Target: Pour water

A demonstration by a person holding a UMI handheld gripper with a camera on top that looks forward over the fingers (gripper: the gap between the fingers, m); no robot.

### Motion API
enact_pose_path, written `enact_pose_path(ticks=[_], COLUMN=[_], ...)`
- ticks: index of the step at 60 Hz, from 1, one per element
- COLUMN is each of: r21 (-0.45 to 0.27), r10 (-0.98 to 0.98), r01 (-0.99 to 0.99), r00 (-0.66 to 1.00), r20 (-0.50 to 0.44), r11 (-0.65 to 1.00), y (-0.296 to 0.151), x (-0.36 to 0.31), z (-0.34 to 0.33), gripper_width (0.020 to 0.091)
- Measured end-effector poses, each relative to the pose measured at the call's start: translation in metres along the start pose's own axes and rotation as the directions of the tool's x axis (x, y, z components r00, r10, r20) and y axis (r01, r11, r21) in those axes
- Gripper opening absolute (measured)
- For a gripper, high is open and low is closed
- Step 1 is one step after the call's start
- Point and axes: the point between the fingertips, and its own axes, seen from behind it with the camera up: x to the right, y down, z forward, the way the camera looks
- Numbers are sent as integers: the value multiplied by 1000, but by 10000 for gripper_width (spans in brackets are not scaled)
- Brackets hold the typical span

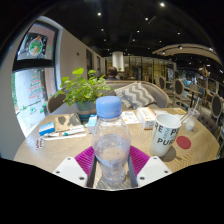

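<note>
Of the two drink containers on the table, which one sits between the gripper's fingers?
The clear water bottle with the blue cap, between the fingers. The white paper cup with pink lettering stands apart, beside it.

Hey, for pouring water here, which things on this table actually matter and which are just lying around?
For the job:
- water bottle, blue cap, between the gripper jaws, which close on it
- white cup with pink lettering

Lying about:
- potted plant
- books and papers
- round table
</note>
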Motion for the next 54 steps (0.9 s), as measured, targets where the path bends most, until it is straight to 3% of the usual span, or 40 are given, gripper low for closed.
enact_pose_path(ticks=[14,24,31,36,45,54], r21=[-1,1,24,39,3,-96], r10=[-2,-33,21,151,450,718], r01=[2,33,-23,-157,-470,-749], r00=[1000,999,997,979,846,580], r20=[23,32,73,140,285,385], r11=[1000,999,999,987,882,656], y=[-2,-12,-42,-77,-142,-188], x=[-3,-5,-10,-18,-30,-21], z=[6,-2,-16,-29,-42,-42], gripper_width=[328,327,326,326,326,324])
